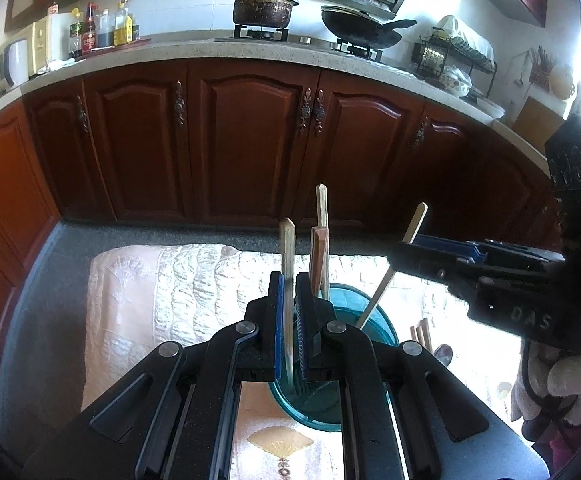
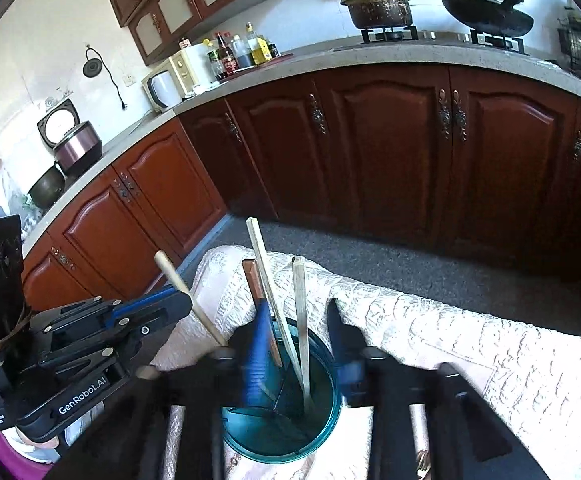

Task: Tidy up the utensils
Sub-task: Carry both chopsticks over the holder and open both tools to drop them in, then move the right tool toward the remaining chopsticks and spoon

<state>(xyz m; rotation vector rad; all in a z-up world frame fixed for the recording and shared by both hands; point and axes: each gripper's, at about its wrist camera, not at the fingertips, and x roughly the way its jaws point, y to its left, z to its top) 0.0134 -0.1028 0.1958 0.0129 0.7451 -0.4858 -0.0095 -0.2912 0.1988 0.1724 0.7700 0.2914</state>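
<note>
A teal cup (image 1: 374, 330) (image 2: 322, 420) stands on a pale quilted cloth and holds several chopsticks upright. My left gripper (image 1: 289, 284) is above the cup's near rim, shut on a pale chopstick (image 1: 288, 248) whose lower end reaches into the cup. In the right wrist view the left gripper (image 2: 184, 304) comes in from the left with that chopstick (image 2: 194, 304). My right gripper (image 2: 297, 308) is blurred and open over the cup, with two pale chopsticks (image 2: 300, 320) and a brown one (image 2: 252, 280) standing loose between its fingers. In the left wrist view the right gripper (image 1: 400, 256) is beside a leaning chopstick (image 1: 386, 284).
The quilted cloth (image 1: 150, 292) covers a low table. A spoon (image 1: 443, 354) and brown chopsticks (image 1: 422, 332) lie on it right of the cup. A gloved hand (image 1: 562, 376) holds the right gripper. Grey floor and dark wood cabinets (image 1: 250, 140) lie beyond.
</note>
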